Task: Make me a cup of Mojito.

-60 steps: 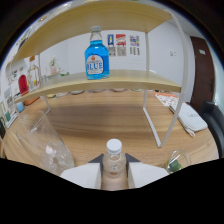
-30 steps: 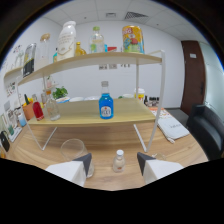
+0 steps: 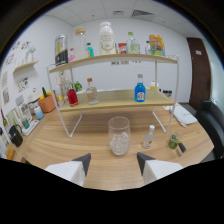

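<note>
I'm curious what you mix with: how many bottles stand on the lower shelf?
3 that I can make out: a red bottle and a clear bottle at one end, and a blue bottle towards the other. The cluttered end may hide more.

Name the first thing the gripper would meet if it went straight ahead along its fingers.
Most likely the clear glass, standing on the table just ahead of the open, empty gripper; depth is hard to judge.

Wooden desk [image 3: 100, 150], bearing a clear glass [image 3: 119, 135] holding ice at centre, a small clear bottle [image 3: 149, 137] at 3 o'clock of it, a two-tier shelf [image 3: 112, 102] at 12. On the lower shelf board: blue-labelled bottle [image 3: 140, 92], red bottle [image 3: 72, 97]. Orange pot [image 3: 47, 103] at 10 o'clock.
</note>
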